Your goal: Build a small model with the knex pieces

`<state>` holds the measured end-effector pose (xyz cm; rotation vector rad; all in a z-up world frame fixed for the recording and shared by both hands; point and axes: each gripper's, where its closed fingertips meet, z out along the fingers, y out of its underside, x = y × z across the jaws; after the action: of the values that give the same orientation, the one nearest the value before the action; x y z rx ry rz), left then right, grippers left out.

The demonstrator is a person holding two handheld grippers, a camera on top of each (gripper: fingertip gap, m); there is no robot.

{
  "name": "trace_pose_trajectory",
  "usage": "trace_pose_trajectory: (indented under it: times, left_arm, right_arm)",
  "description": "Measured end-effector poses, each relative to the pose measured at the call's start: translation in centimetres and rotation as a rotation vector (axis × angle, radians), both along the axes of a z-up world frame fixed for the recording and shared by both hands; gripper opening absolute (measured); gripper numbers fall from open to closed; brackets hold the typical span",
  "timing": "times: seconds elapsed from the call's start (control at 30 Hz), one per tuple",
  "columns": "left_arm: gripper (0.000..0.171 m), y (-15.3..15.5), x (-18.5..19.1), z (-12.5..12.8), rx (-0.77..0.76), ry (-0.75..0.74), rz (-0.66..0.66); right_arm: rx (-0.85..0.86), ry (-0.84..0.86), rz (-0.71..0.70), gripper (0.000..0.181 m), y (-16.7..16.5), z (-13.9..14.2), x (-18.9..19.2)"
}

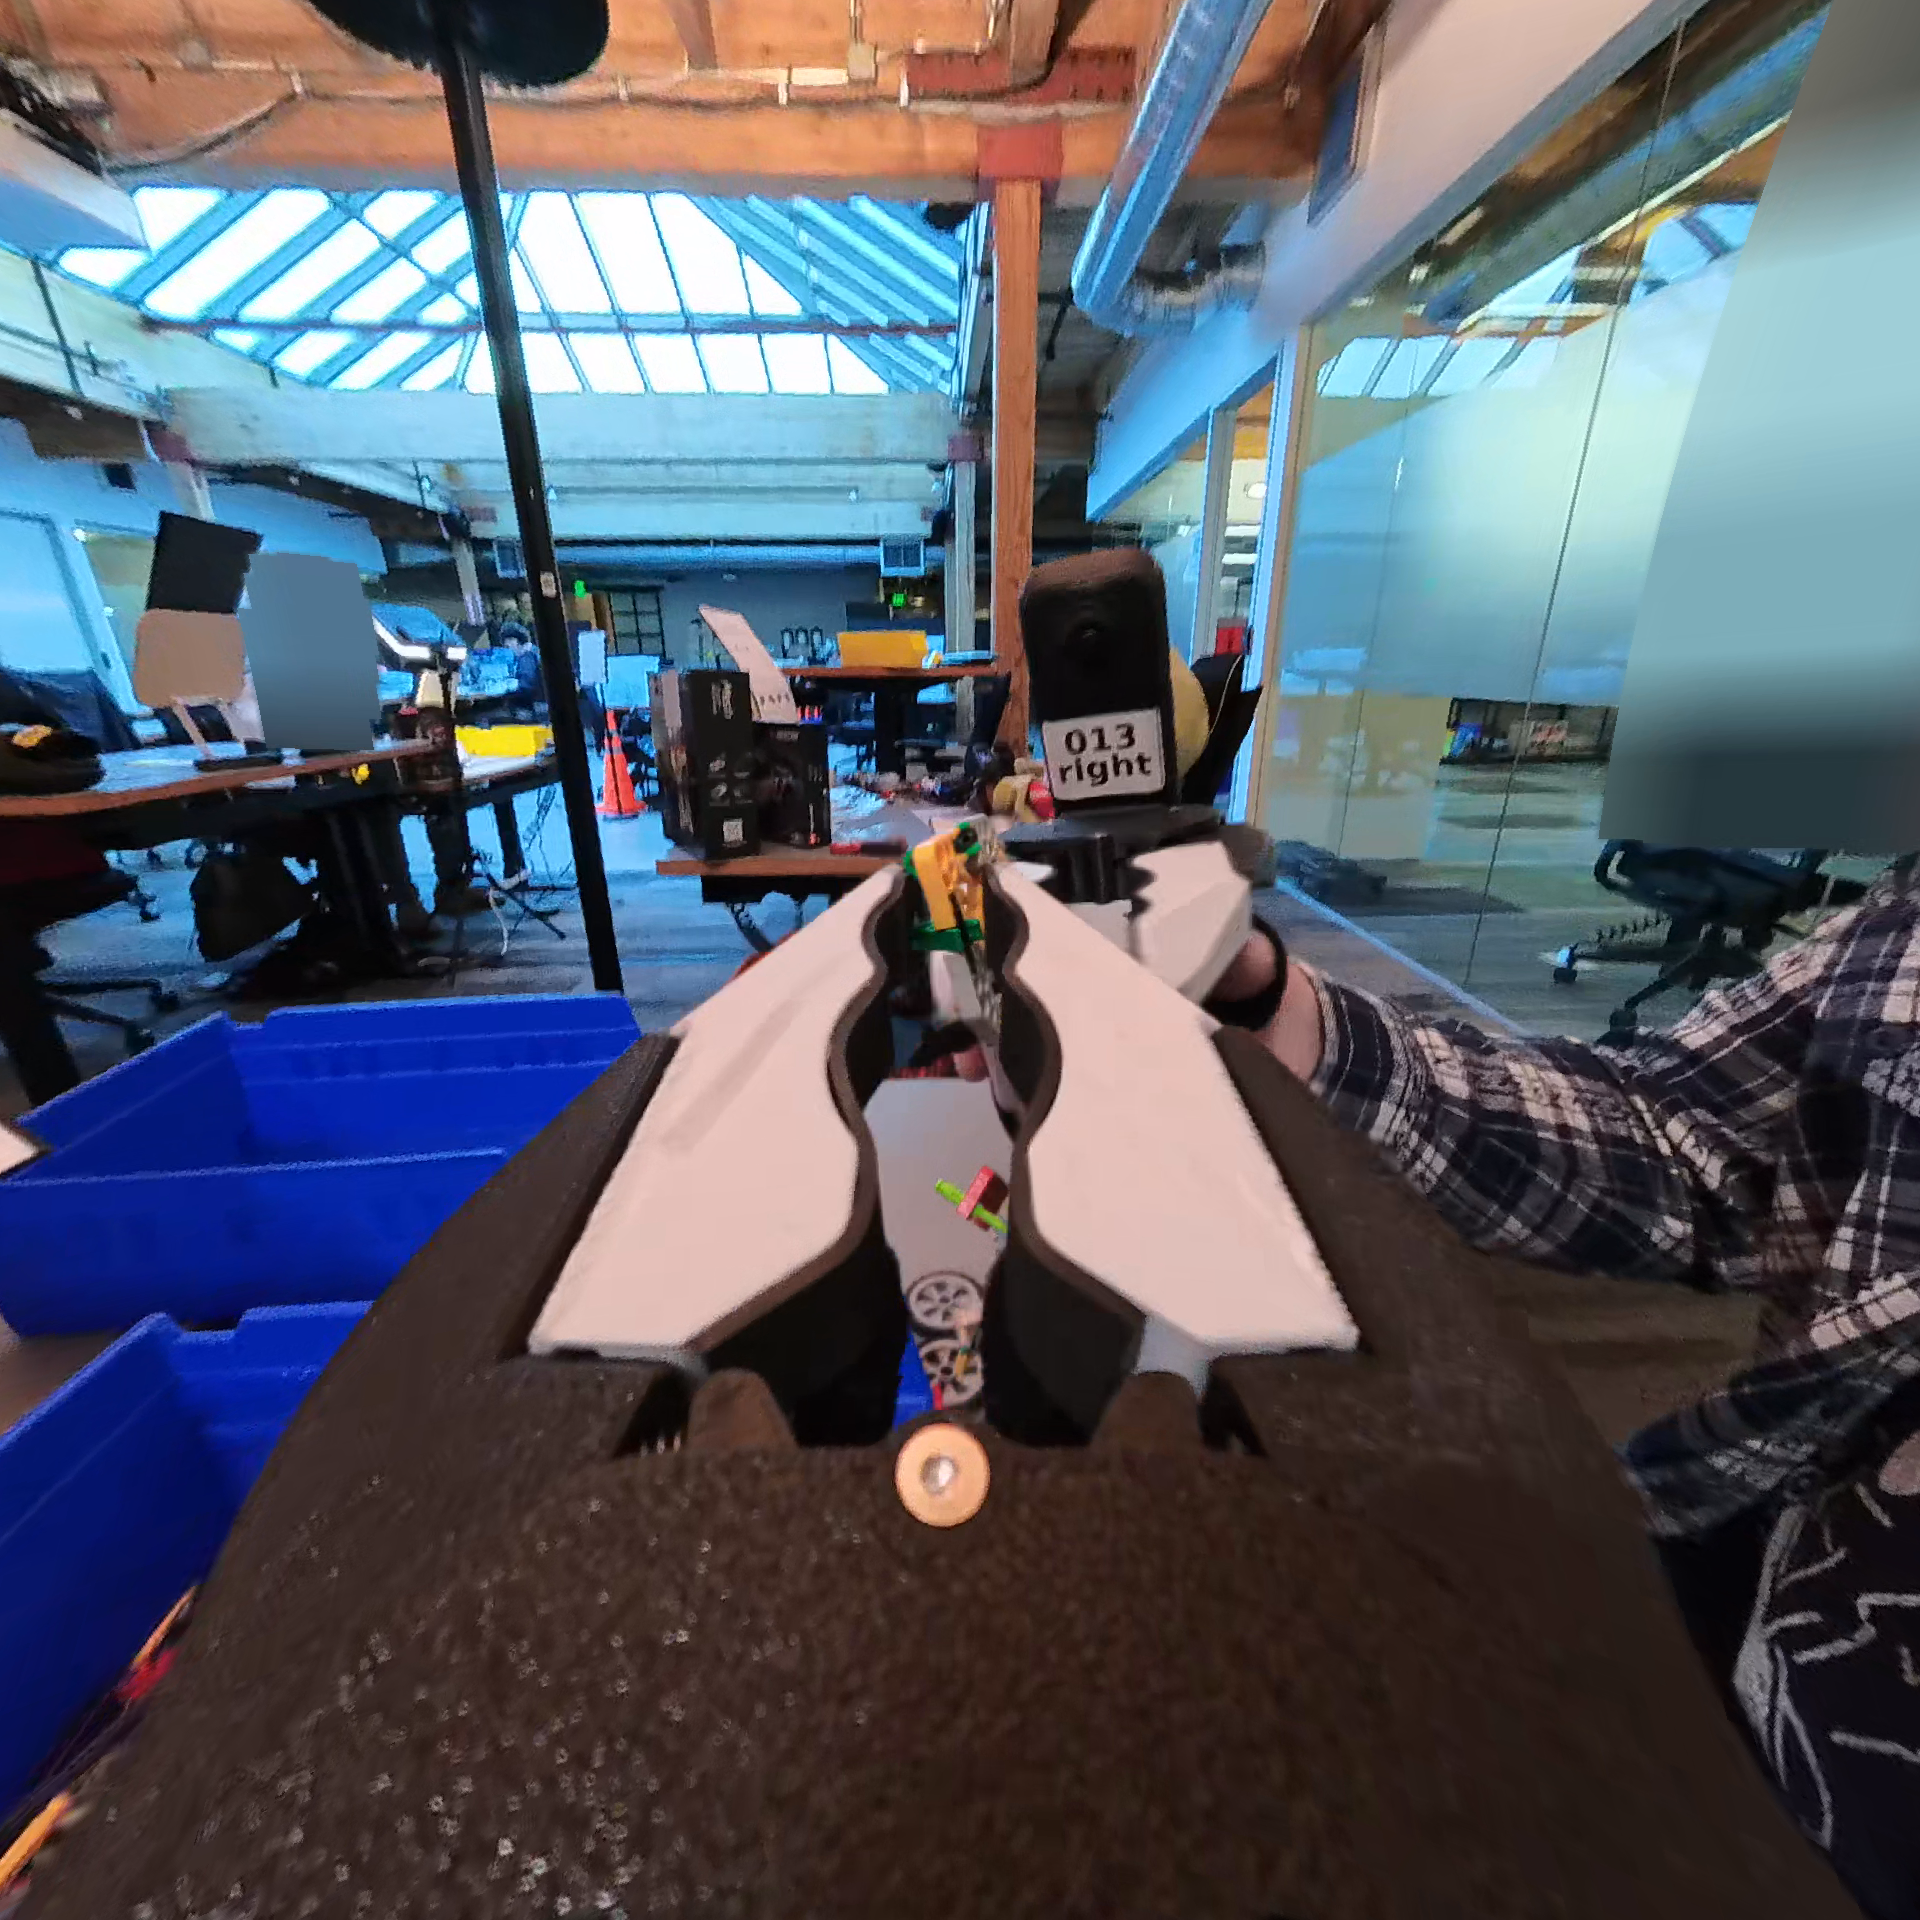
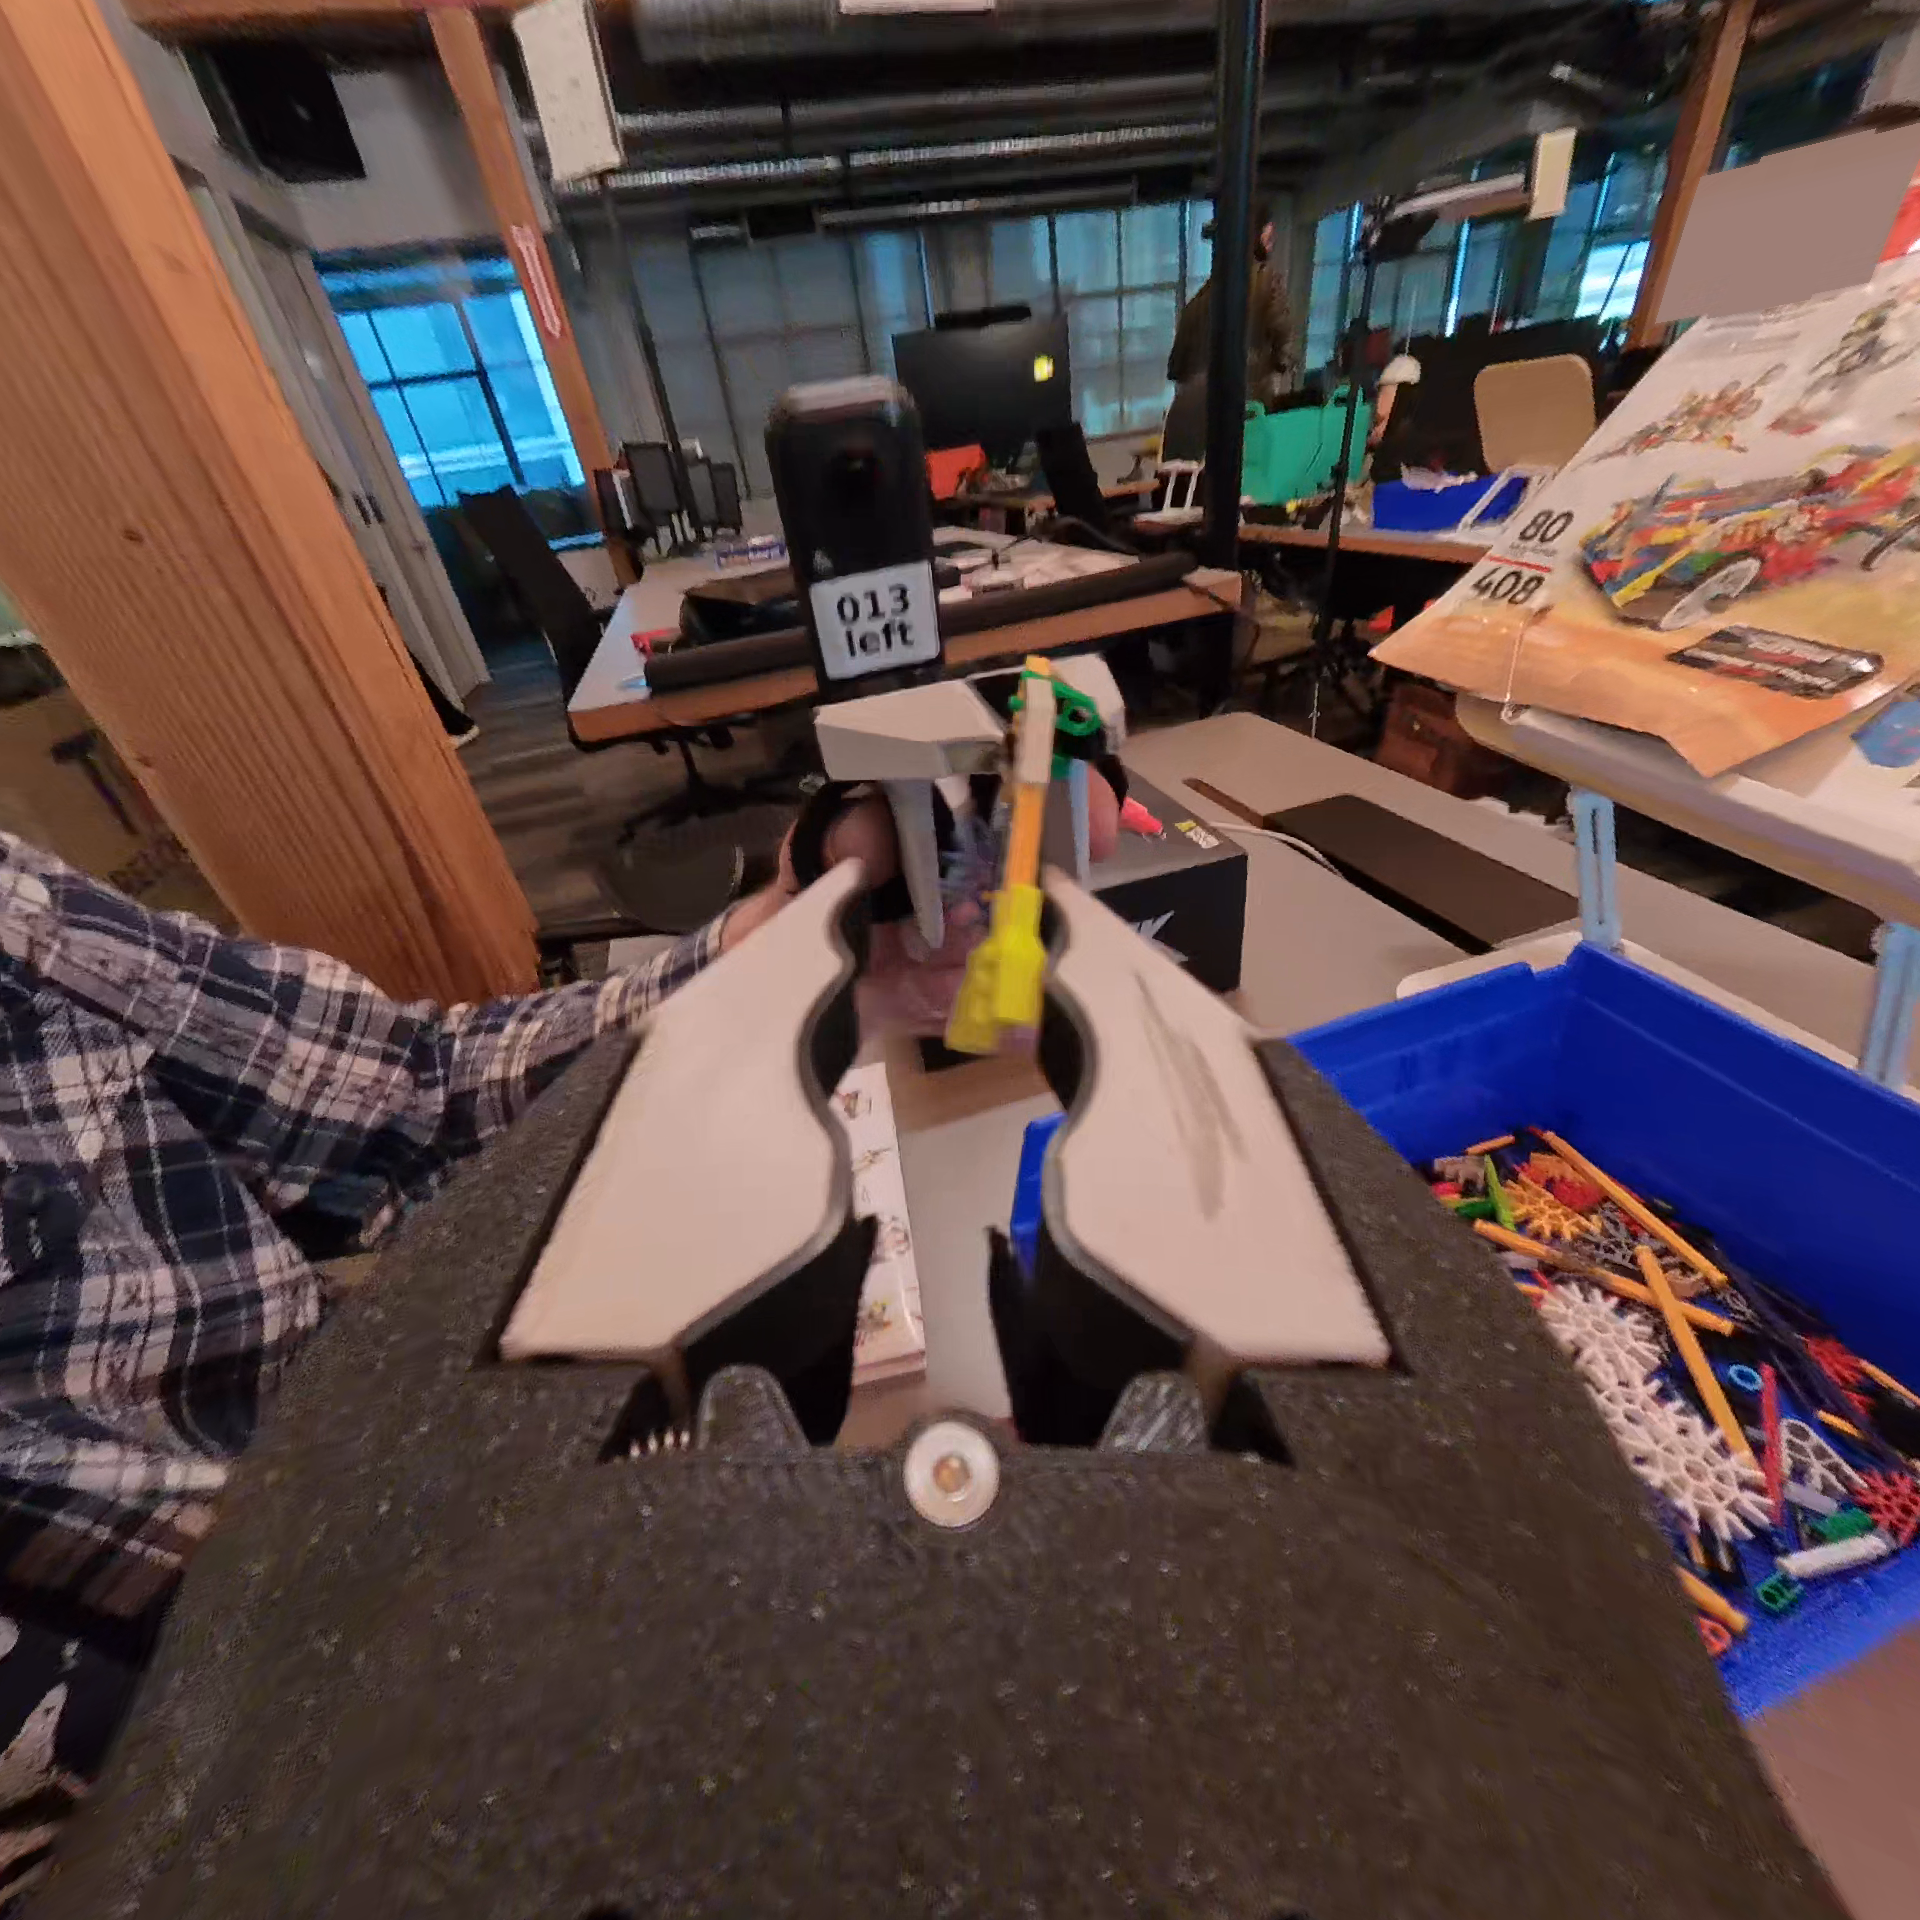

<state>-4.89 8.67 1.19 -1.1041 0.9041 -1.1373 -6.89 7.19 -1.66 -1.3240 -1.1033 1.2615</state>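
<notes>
Yellow-and-green construction-toy assembly (image 2: 1013, 883), a rod with a yellow connector low and green clips at its top, sits at centre frame in the right wrist view, held between both tools. Right gripper (image 2: 951, 899) pinches the yellow connector end between its fingertips; beyond it the left gripper (image 1: 945, 883) is clamped on the green-clipped top, seen in its own view at mid-frame. A plaid sleeve (image 1: 1558, 1122) reaches in from the right there. Blue bin (image 2: 1621, 1081) of mixed rods and connectors fills the lower right, with an instruction booklet (image 2: 1714, 540) propped at upper right.
</notes>
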Motion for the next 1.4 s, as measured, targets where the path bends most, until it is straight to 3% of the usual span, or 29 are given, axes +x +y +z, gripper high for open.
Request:
trace_pose_trajectory:
  times: [0.07,0.27,0.37,0.67,1.13,1.2,1.33,1.4]
  left_arm:
    - [0.011,-0.2,-0.1,0.4,0.008,-0.04,-0.005]
    - [0.009,-0.1,-0.3,0.7,0.029,-0.084,0.033]
    - [0.002,0.1,-0.1,0.4,0.075,-0.068,0.104]
    - [0.003,0.6,-0.2,0.2,0.153,-0.035,0.241]
    - [0.003,1.9,-0.5,0.2,0.367,0.1,0.629]
    - [0.003,1.6,-0.6,0.4,0.364,0.089,0.609]
    - [0.0,0.9,-0.6,0.9,0.259,0.024,0.445]
    - [0.002,1.1,-0.5,1.1,0.266,0.033,0.477]
  right_arm:
    - [0.009,0.045,-0.039,0.016,0.5,0.6,0.1]
    - [0.013,0.13,-0.105,0.014,1.0,1.5,0.3]
    - [0.031,0.109,-0.159,0.014,1.8,1.3,0.6]
    - [0.093,0.024,-0.247,0.014,2.6,1.0,0.6]
    - [0.143,-0.026,-0.478,0.014,4.3,0.9,0.3]
    - [0.135,-0.018,-0.463,0.014,4.2,1.0,0.2]
    - [0.139,0.01,-0.403,0.014,3.5,1.6,0.2]
    - [0.145,0.006,-0.423,0.014,3.5,1.8,0.3]
